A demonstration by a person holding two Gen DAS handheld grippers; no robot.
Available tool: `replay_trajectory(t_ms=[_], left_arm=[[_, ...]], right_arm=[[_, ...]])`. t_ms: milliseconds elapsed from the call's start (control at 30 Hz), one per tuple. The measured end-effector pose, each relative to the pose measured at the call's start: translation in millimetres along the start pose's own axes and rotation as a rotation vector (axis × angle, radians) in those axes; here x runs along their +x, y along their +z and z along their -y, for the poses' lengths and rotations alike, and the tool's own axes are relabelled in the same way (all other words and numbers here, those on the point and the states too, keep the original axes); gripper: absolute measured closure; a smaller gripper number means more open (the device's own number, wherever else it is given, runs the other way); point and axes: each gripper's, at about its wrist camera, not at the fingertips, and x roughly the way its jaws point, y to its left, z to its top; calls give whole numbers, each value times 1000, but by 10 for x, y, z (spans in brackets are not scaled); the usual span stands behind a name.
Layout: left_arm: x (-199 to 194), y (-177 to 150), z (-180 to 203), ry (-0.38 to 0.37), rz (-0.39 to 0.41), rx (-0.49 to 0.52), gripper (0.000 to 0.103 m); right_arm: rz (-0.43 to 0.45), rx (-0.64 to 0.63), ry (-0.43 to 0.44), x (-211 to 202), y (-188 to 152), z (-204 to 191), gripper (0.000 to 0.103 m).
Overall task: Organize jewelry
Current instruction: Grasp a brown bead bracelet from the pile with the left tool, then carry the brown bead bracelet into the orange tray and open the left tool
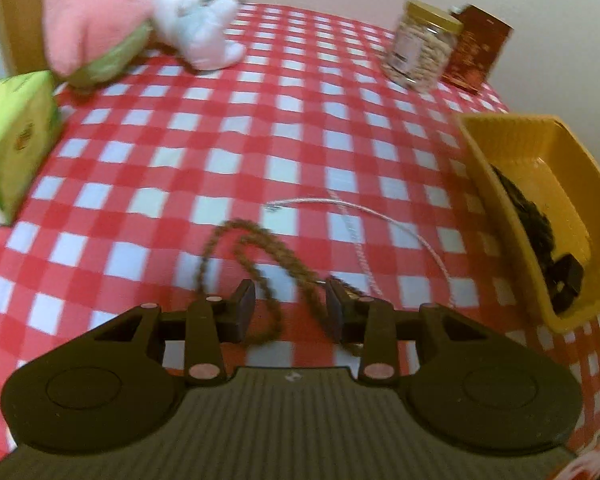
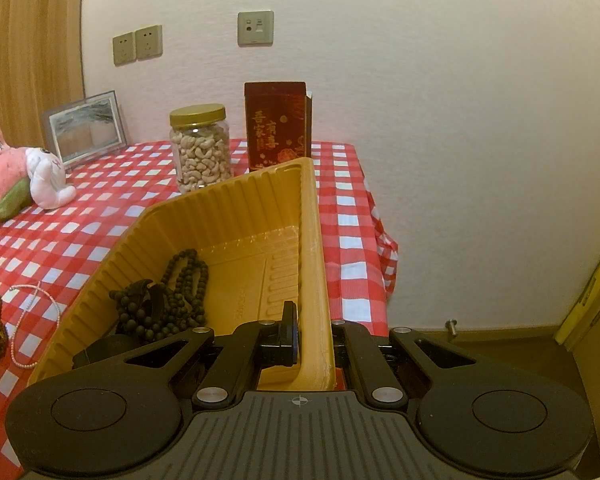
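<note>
— Which step are you on?

— Fetching the next piece. My right tongs (image 2: 315,340) are clamped on the side wall of the yellow tray (image 2: 312,240), holding it tilted at the desk's (image 1: 260,120) edge. The black bead strands (image 2: 168,300) already lie inside it. My left tongs (image 1: 290,308) stand apart over the brown beaded necklace (image 1: 260,248), which lies on the desk just beside the tray; its strands run between the two pads, and I judge they aren't pressed yet.

— And next?

— I'd say lower, close on the brown strands where they bunch, lift clear, then carry them over the tray's rim. The thin white chain (image 1: 380,216) lies between the brown necklace and the tray, crossing close by, so I'd want to avoid snagging it.

— What does each camera give you?

— The left one shows the necklace under my pads, though blurred. The right one shows my grip on the tray's wall and how much bare floor the tray has left beyond the black beads.
</note>
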Motion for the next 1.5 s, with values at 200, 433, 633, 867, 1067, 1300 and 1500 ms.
replay_trajectory(t_ms=[200,433,633,867,1067,1300,1500], left_arm=[[136,-73,273,-34,-20,63,64],[288,-69,388,-6,-12,62,63],[385,-20,440,38,-1,93,69],[358,-30,508,48,28,174,90],[269,-36,505,32,37,194,98],[42,85,322,-26,64,108,98],[-199,234,186,-73,113,44,98]], right_arm=[[-1,0,0,-1,1,1,99],[-2,1,1,-4,2,-2,99],[-1,-1,2,-6,0,-8,100],[-2,-5,7,-8,-17,-9,99],[-1,-7,14,-11,-17,14,99],[0,-6,20,-21,-21,20,99],[1,-4,23,-30,-27,26,99]])
